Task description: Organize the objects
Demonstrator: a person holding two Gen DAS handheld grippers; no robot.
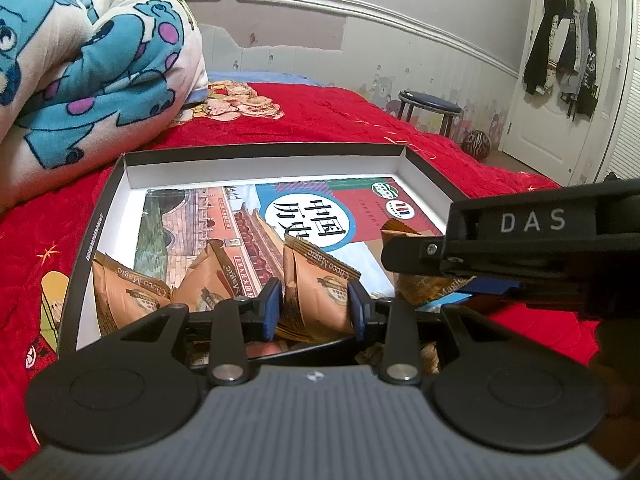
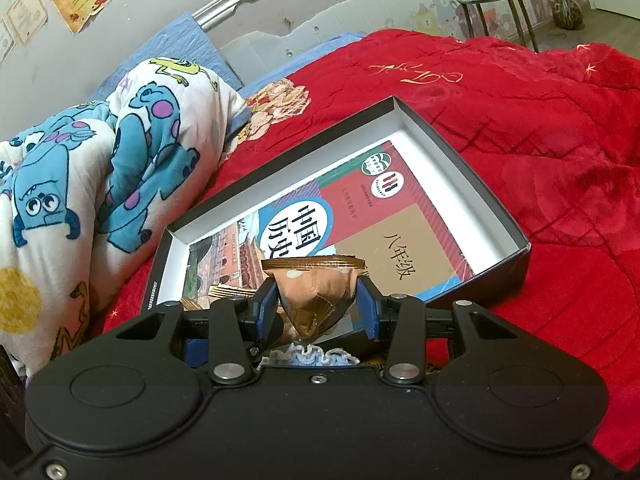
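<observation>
A shallow black box [image 1: 88,236] with white inner walls lies on the red bedspread and holds a history textbook [image 1: 312,220]. Several brown Choco Magic snack packets [image 1: 128,296] lie on the book at the box's near end. My left gripper [image 1: 314,308] is shut on one brown packet [image 1: 316,280], low over the box. My right gripper [image 2: 316,304] is shut on another brown packet [image 2: 316,292], held above the near end of the box [image 2: 500,208]. The right gripper's body [image 1: 532,240] shows at the right of the left wrist view.
A folded blue monster-print blanket [image 1: 80,60] lies left of the box. Red bedspread [image 2: 520,112] spreads to the right. A blue-topped stool [image 1: 430,106], a ball [image 1: 476,145] and a door hung with clothes [image 1: 560,48] stand beyond the bed.
</observation>
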